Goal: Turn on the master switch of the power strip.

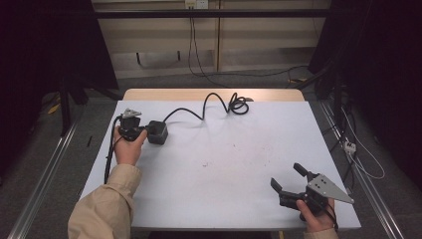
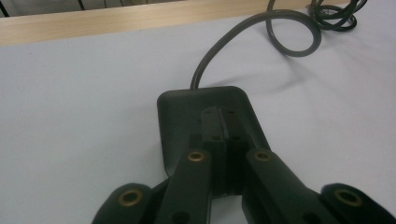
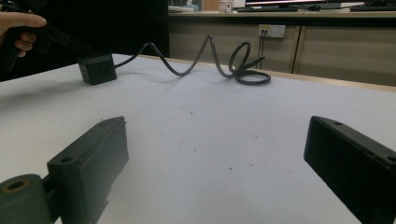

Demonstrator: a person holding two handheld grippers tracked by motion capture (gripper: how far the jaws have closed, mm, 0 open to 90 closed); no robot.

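At the surface's (image 1: 219,164) 9 o'clock edge in the high view, the left hand-held gripper (image 1: 144,131) sits in the person's left hand (image 1: 128,147), forearm in a tan sleeve (image 1: 104,209) coming up from 7 o'clock. It lies roughly level, nose toward 3 o'clock. Jaws are closed together, tips resting against the black power adapter (image 1: 157,132); in the left gripper view the shut tips lie on top of the adapter's (image 2: 187,112) near face, nothing pinched between them that I can see.

The adapter sits on the surface just at 3 o'clock of that hand-held gripper, touching it. Its black cord (image 1: 206,107) leaves the far side toward 1 o'clock, arches up, and ends in a loose coil (image 1: 239,105) near the surface's 12 o'clock edge. In the left gripper view the cord (image 2: 224,44) runs off toward 1 o'clock into the coil (image 2: 336,11).

The right hand-held gripper (image 1: 289,180) is at 5 o'clock of the surface, held in the right hand (image 1: 316,214), grey three-cornered plate (image 1: 326,188) on top, nose toward 10 o'clock. Jaws spread wide, nothing between them. In the right gripper view, bare surface (image 3: 210,149) lies between the jaws; the adapter (image 3: 97,69) is far off at 11 o'clock, well apart, with the left hand (image 3: 18,28) beyond it.
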